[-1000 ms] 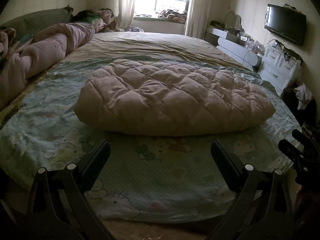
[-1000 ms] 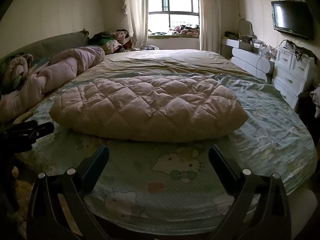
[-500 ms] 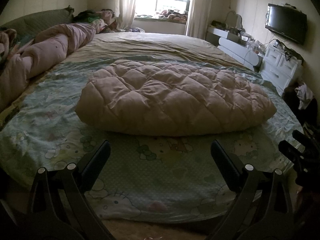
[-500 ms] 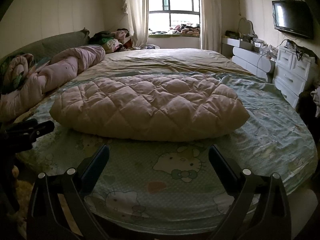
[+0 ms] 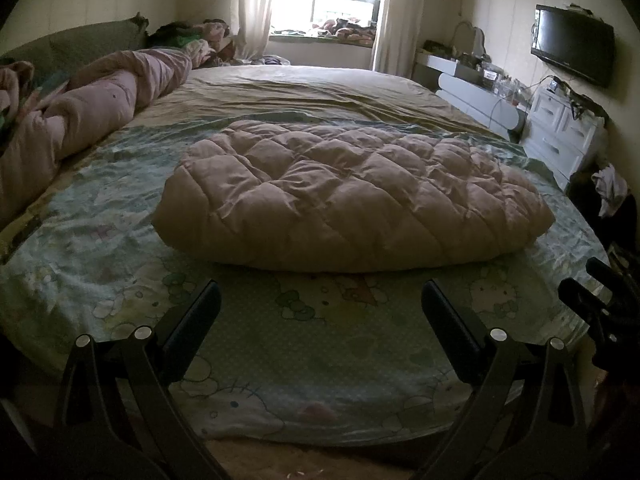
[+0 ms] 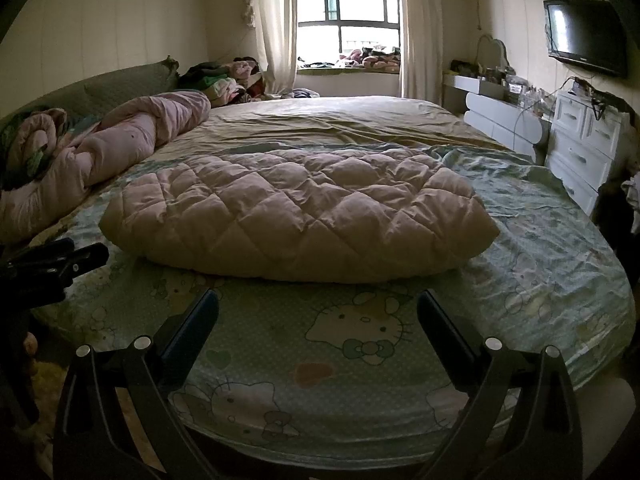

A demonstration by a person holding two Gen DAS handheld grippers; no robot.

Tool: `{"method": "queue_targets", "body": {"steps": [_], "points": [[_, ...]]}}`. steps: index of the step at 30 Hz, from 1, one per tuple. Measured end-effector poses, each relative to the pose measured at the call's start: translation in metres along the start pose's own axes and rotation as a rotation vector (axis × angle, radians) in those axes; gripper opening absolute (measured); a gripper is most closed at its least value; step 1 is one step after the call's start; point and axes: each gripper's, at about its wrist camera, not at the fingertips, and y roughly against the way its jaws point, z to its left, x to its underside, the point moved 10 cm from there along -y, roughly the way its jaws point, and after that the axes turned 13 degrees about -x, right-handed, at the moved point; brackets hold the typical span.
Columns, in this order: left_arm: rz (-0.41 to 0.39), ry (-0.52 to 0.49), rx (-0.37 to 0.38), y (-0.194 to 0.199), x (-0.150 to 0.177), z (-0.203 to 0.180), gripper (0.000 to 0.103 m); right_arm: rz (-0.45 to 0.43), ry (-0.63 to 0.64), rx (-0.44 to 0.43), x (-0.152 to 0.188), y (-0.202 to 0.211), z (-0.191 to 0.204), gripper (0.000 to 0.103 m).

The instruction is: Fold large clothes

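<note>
One quilt [image 5: 348,196] lies on the bed [image 5: 320,344], a puffy pinkish-beige pad stitched in diamonds, folded into a thick oblong with rounded ends and a plump front edge that rests on the cartoon-cat sheet [image 6: 360,328]. In the left view it fills the centre and reaches toward 3 o'clock; in the right view it sits at centre, its blunt right corner toward 3 o'clock. How many layers it has cannot be told, since only the top and front edge show. The left gripper [image 5: 320,308] is at 6 o'clock in its own view, its two fingers spread wide over the sheet near the bed's foot, holding nothing and clear of the quilt. The right gripper [image 6: 318,312] is likewise spread wide at 6 o'clock, empty, short of the quilt's front edge. Each gripper's body is cut off by the bottom of its frame. Each view catches the other gripper as a dark shape at the side, at 4 o'clock on the left camera, at 8 o'clock on the right, too dim to read. One rolled pink duvet [image 6: 120,148] lies along the bed at 9 to 10 o'clock. One window [image 6: 348,8] glares at 12 o'clock, washing out the sill. One television [image 6: 584,36] hangs at 2 o'clock above one white dresser [image 6: 580,148].
</note>
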Motion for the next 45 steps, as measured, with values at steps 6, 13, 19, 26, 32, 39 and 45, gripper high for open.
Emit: {"method": "queue_targets", "body": {"steps": [6, 13, 19, 26, 32, 39, 45], "points": [[-0.006, -0.011, -0.003, 0.0026, -0.0009, -0.0017, 0.094, -0.002, 0.0, -0.001, 0.0, -0.0006, 0.0007, 0.099], [-0.007, -0.011, -0.007, 0.0027, -0.0014, -0.0033, 0.094, -0.003, 0.002, -0.001, -0.0006, -0.0009, 0.0008, 0.099], [-0.007, -0.008, -0.01, 0.004, -0.0019, -0.0032, 0.094, -0.001, 0.003, 0.001, -0.0008, -0.0015, 0.0009, 0.099], [-0.003, -0.006, -0.007, 0.0039, -0.0022, -0.0036, 0.094, -0.001, 0.003, 0.002, -0.0006, -0.0023, 0.0009, 0.099], [-0.004, -0.009, -0.006, 0.005, -0.0021, -0.0039, 0.094, 0.0, 0.003, 0.002, -0.0002, -0.0019, 0.0012, 0.099], [-0.002, -0.012, -0.007, 0.0044, -0.0013, -0.0042, 0.094, 0.006, 0.01, 0.006, 0.0004, -0.0023, 0.0003, 0.099], [0.012, -0.005, -0.015, 0.0027, 0.0031, -0.0011, 0.094, 0.008, 0.022, 0.022, -0.0014, 0.0012, -0.0069, 0.099]]}}
